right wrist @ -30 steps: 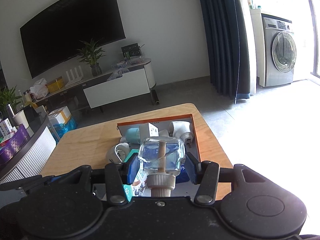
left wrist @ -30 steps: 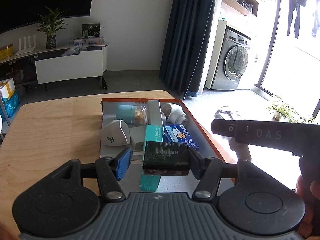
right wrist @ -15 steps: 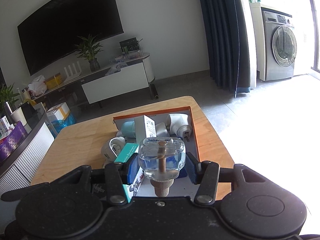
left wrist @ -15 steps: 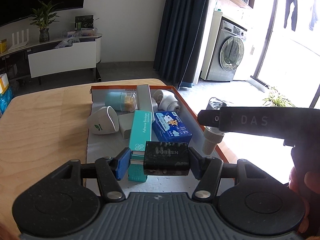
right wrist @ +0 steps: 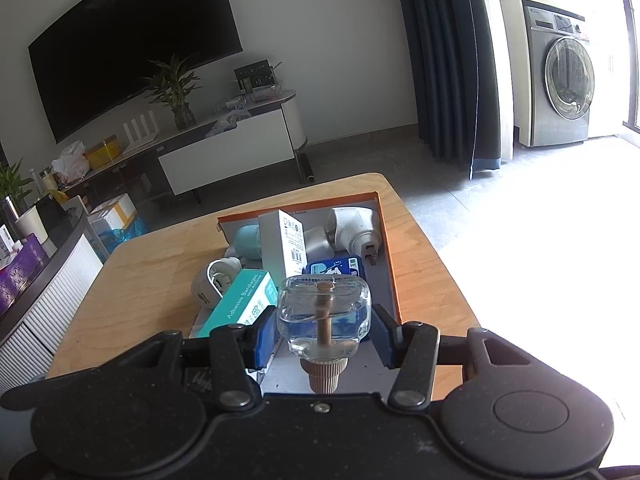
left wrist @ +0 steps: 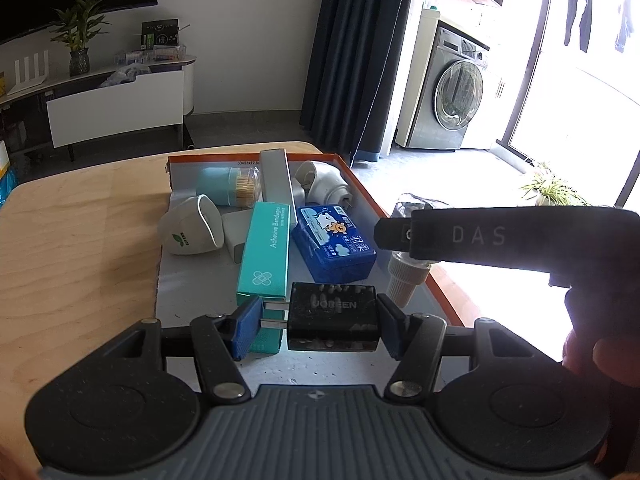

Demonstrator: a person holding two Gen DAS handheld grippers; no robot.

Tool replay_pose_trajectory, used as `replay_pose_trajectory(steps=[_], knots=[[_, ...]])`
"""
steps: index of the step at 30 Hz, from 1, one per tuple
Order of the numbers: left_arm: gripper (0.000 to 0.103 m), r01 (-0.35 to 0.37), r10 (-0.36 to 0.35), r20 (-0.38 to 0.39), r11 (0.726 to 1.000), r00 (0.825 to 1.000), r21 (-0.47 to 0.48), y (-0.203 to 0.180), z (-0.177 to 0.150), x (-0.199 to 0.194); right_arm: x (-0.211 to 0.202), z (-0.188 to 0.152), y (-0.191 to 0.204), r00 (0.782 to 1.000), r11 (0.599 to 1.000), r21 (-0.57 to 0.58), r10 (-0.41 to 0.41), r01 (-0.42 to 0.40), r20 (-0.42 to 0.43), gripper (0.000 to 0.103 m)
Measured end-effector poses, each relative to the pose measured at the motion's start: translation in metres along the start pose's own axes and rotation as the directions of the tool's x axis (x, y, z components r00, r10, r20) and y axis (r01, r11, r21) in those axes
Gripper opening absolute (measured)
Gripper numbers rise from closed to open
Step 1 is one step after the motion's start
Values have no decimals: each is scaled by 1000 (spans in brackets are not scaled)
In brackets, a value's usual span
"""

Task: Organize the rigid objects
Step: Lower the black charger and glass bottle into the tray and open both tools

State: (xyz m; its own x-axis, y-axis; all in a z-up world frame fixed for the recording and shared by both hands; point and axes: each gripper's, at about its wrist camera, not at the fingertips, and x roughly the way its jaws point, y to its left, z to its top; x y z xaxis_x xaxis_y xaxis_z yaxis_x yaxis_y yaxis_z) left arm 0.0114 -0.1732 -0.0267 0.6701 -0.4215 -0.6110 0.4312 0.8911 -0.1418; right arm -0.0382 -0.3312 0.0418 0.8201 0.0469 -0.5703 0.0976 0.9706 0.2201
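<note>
The left gripper (left wrist: 320, 322) has its fingers (left wrist: 246, 328) squeezing a black charger (left wrist: 333, 322) over the near end of the tray (left wrist: 404, 236) on the counter (left wrist: 80, 240). The right gripper (right wrist: 325, 330) squeezes a clear bottle (right wrist: 324, 312) above the tray too.

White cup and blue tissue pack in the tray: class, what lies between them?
The teal bandage box lies between white cup and blue tissue pack, clearest in the left wrist view.

Black charger (left wrist: 333, 317), teal bandage box (left wrist: 266, 252), blue cartoon-printed tissue pack (left wrist: 335, 249), orange-rimmed grey tray (left wrist: 362, 188), pale wood table (left wrist: 80, 240)
</note>
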Motion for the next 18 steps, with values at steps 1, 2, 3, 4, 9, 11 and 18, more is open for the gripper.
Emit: replay_pose_trajectory(steps=[1, 2, 3, 4, 9, 11, 18], knots=[[61, 0, 0, -1, 1000, 1000, -1, 0, 0, 0, 1, -1, 0, 1000, 1000, 0, 1, -1, -2, 59], [61, -1, 1, -3, 1000, 1000, -2, 0, 0, 0, 2, 0, 0, 1000, 1000, 0, 1, -1, -4, 59], [61, -1, 1, -4, 1000, 1000, -3, 0, 0, 1, 3, 1, 0, 1000, 1000, 0, 1, -1, -6, 59], [61, -2, 2, -4, 1000, 1000, -3, 1, 0, 1, 4, 1, -1, 1000, 1000, 0, 1, -1, -8, 60], [61, -2, 2, -8, 1000, 1000, -2, 0, 0, 3, 7, 0, -2, 1000, 1000, 1, -2, 2, -18, 59], [61, -1, 1, -7, 1000, 1000, -2, 0, 0, 3, 9, 0, -2, 1000, 1000, 1, -3, 3, -22, 59], [61, -1, 1, -9, 1000, 1000, 4, -2, 0, 5, 12, 0, -3, 1000, 1000, 2, -7, 7, -31, 60]])
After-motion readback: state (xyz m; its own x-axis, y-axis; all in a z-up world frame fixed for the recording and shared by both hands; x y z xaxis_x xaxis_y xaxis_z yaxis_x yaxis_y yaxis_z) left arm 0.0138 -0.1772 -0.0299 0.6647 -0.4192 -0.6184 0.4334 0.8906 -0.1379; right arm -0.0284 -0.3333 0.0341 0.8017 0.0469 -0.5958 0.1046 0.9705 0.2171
